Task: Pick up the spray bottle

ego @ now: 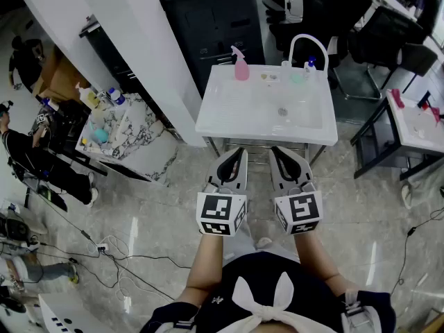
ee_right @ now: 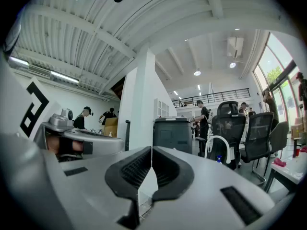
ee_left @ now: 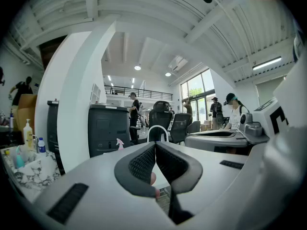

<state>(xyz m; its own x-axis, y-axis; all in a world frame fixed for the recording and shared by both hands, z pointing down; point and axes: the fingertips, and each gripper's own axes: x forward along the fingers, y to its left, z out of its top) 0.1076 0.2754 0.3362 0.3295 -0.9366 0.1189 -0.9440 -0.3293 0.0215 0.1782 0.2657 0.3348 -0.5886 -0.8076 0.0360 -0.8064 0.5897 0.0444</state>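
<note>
The pink spray bottle (ego: 241, 65) stands upright at the far left corner of the white sink table (ego: 229, 113), left of the arched white faucet (ego: 309, 47). Both grippers hang side by side over the floor just short of the table's near edge. My left gripper (ego: 239, 152) has its jaws shut with nothing held. My right gripper (ego: 276, 150) is shut and empty too. In the left gripper view the spray bottle (ee_left: 119, 144) shows small and far off, to the left of the closed tips (ee_left: 156, 145). The right gripper view shows the closed tips (ee_right: 151, 150) and the faucet (ee_right: 218, 145), not the spray bottle.
A black cabinet (ego: 211, 19) stands behind the sink table, a white pillar (ego: 132, 40) to its left. A marble-top stand with several bottles (ego: 118, 127) is at left. Office chairs (ego: 388, 33) and another white table (ego: 416, 120) are at right. Cables (ego: 118, 248) cross the floor.
</note>
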